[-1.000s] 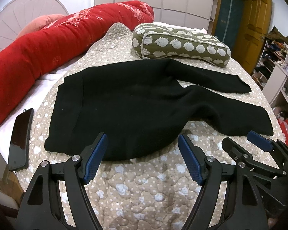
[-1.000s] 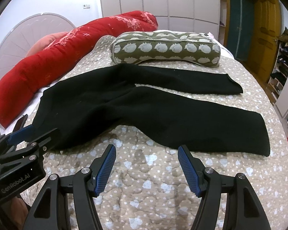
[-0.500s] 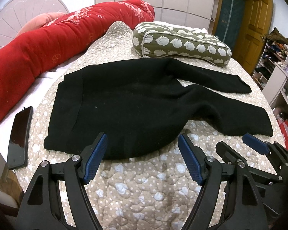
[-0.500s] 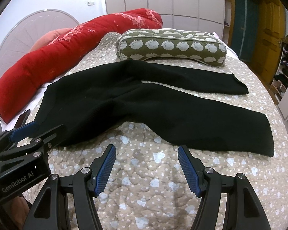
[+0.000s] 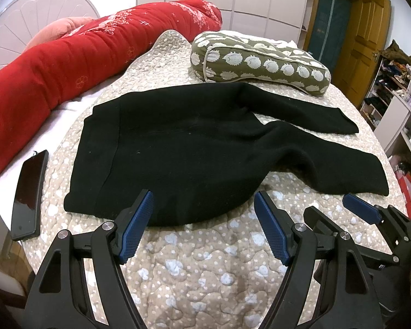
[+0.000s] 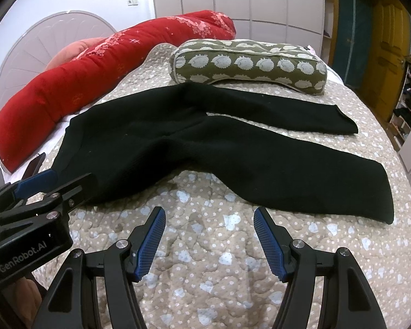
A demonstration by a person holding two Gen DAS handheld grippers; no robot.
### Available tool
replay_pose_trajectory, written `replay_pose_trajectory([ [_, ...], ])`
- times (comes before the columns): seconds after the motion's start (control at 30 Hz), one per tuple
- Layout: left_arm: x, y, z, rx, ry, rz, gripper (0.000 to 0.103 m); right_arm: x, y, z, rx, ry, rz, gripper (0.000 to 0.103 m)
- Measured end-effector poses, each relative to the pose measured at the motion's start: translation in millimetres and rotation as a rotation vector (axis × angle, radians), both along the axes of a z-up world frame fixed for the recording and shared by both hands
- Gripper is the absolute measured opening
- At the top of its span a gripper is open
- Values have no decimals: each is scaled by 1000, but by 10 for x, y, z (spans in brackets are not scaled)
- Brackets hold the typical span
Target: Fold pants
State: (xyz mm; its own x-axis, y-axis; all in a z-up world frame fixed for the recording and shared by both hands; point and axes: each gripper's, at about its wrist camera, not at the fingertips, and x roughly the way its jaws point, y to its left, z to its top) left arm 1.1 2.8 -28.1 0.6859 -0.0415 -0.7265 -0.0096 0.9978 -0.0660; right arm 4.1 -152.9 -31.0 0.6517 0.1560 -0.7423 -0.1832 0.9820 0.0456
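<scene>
Taking the black pants [image 5: 194, 148] as the reference, a dark phone [image 5: 28, 194] lies face up just left of the waistband, on the edge of the beige quilted bedspread [image 5: 205, 260] that covers the bed. Farther left and behind the pants, a long red bolster [image 5: 76, 54] runs diagonally along the bed, well apart from the fabric. The pants themselves lie spread flat on the bedspread, waistband to the left and the two legs fanning out to the right (the nearer leg shows a raised wrinkle close to the crotch). Just in front of the pants' near hem, the left gripper [image 5: 202, 227] hovers above the bedspread with its blue-padded jaws spread wide and nothing between them; one pad tip overlaps the hem in the left wrist view, though contact cannot be judged. Behind the far leg, an olive cushion [image 5: 260, 60] with a pale printed pattern touches or nearly touches the pants. In front of the nearer leg, to the right, the right gripper [image 6: 209, 238] likewise hangs with its jaws parted and empty, clear of the cloth.
</scene>
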Motion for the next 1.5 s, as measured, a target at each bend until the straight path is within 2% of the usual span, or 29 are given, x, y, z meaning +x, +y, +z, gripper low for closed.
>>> replay_pose_trajectory([
  [0.8, -43, 65, 6, -6, 14, 18, 76, 8, 4, -46, 19, 16, 13, 65],
  [1.03, -193, 358, 121, -35, 8, 69, 77, 47, 10, -85, 17, 21, 28, 65],
  [1.13, -258, 610, 94, -90, 31, 119, 77, 94, -38, -90, 32, 23, 20, 65],
  [1.27, -337, 937, -44, -229, 63, 206, 77, 158, -112, -104, 41, 25, 2, 65],
  [1.4, -268, 1048, -244, -266, 131, 266, 76, 177, -157, -128, 49, 35, -7, 65],
  [1.5, -186, 1146, -364, -324, 155, 305, 76, 193, -168, -157, 57, 47, -2, 65],
])
